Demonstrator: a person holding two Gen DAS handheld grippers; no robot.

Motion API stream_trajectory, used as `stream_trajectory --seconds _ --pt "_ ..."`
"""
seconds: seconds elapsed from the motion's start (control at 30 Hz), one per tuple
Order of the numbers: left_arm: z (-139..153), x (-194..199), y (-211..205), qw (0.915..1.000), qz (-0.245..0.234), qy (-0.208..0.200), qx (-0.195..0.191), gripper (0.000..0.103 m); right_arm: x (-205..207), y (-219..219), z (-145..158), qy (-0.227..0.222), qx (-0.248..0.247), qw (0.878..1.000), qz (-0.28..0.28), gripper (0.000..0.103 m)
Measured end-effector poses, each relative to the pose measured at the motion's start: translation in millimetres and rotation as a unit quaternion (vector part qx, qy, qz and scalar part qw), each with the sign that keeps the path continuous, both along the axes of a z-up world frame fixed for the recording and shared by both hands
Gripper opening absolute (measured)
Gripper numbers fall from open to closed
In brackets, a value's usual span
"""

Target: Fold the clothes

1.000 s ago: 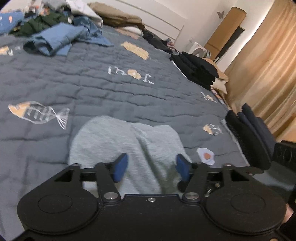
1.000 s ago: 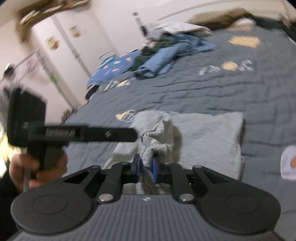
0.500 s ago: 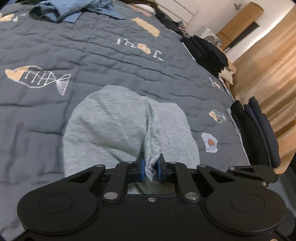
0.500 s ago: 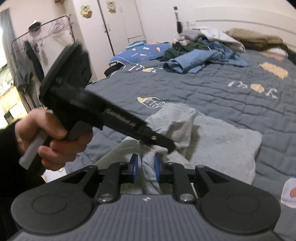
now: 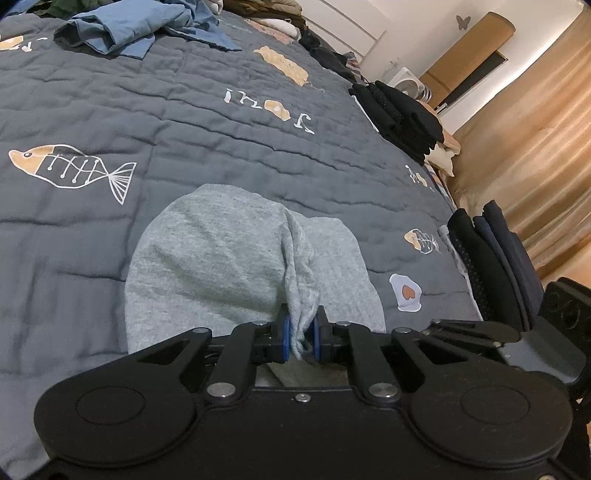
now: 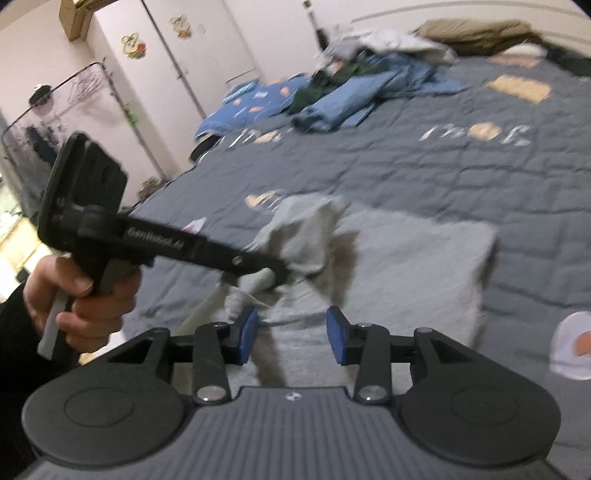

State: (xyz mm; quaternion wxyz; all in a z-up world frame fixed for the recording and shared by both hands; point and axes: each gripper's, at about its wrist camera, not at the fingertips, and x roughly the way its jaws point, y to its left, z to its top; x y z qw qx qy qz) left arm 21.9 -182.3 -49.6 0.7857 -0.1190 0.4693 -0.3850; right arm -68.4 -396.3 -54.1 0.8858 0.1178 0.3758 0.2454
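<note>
**Grey garment: soft knit, one claw pinching, the other letting go**

The grey garment (image 5: 236, 266) is lying partly folded on the near part of the bed (image 5: 184, 122), on the quilted grey cover with its fish prints. We are reading it as a light, limp knit: it is sagging into rounded lobes, creasing where it is lifted, and bunching into a ridge wherever it is gathered. Nothing about it is stiff or fragile, and the fleecy surface is looking grippy rather than slick.

Our left claw (image 5: 301, 338) is pinching a gathered ridge of that fabric between its blue pads, jaws nearly together, with the cloth rising from the bed into the grip. Our right claw (image 6: 291, 334) is standing spread; its jaws have just been opening, and the fabric is lying below and beyond the pads rather than being pressed by them. In the right wrist view the person's hand (image 6: 79, 302) is gripping the left tool's handle.

Because cloth this soft is drooping from any single hold, we are judging that a second hold on a near edge or corner, apart from the left pinch, would keep the fold line straight. Grabbing a thick bunch risks dragging the layers underneath along. Other clothes, a blue heap (image 5: 122, 33) and dark folded stacks (image 5: 402, 118), are lying well apart.
</note>
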Motion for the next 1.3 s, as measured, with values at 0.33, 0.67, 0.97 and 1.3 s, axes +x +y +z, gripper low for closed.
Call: stream_trajectory --seconds 0.33,0.67,0.97,1.3 --pt "-2 0 -3 0.9999 -0.004 -0.003 0.009 0.012 9 7 -19 0.016 -0.006 1.000 -0.013 0.033" --pt "7 1 7 0.9993 0.018 -0.013 -0.031 0.012 10 -23 -5 -0.010 0.041 0.993 -0.114 0.002" --pt "16 0 5 0.9978 0.034 -0.031 -0.046 0.031 13 -73 -9 0.008 0.034 0.969 -0.243 0.002" --pt "12 -4 1 0.9990 0.013 -0.041 -0.013 0.032 4 -87 8 0.016 0.051 0.968 -0.246 0.011"
